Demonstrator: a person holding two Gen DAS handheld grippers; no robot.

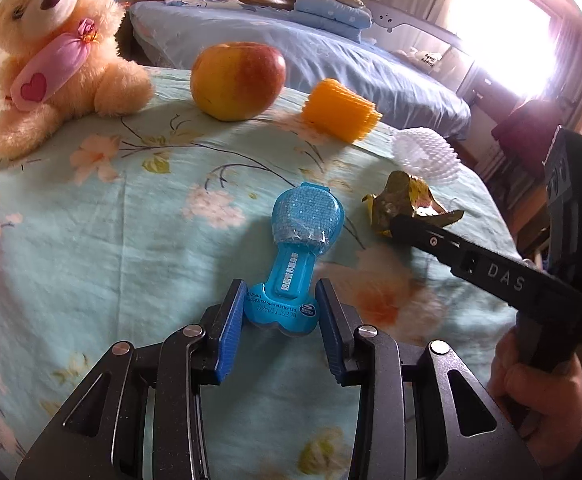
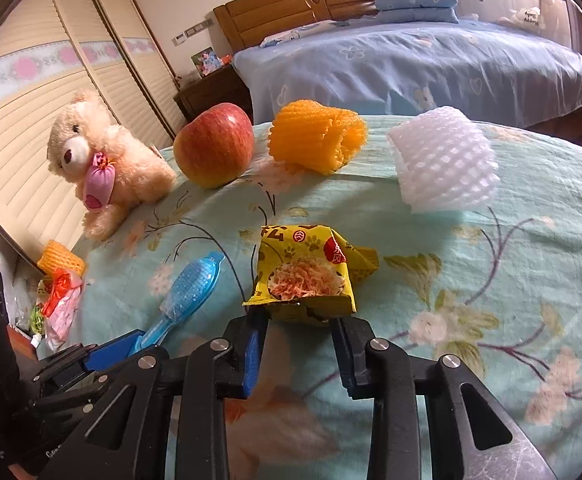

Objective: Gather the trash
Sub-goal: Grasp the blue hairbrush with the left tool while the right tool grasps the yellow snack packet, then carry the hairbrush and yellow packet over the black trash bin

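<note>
A blue plastic toy package (image 1: 297,256) lies on the floral sheet, its near end between the fingers of my left gripper (image 1: 281,312), which is open around it. It also shows in the right wrist view (image 2: 187,292). A crumpled yellow snack wrapper (image 2: 307,276) lies just ahead of my right gripper (image 2: 299,336), whose jaws stand open on either side of the wrapper's near edge. The wrapper shows in the left wrist view (image 1: 407,204), with my right gripper (image 1: 395,224) reaching it from the right.
An apple (image 2: 213,150), an orange foam net (image 2: 317,140), a white foam net (image 2: 443,160) and a teddy bear (image 2: 103,164) sit further back. More wrappers and an orange net (image 2: 61,276) lie at the left edge. A blue bed (image 2: 411,64) stands behind.
</note>
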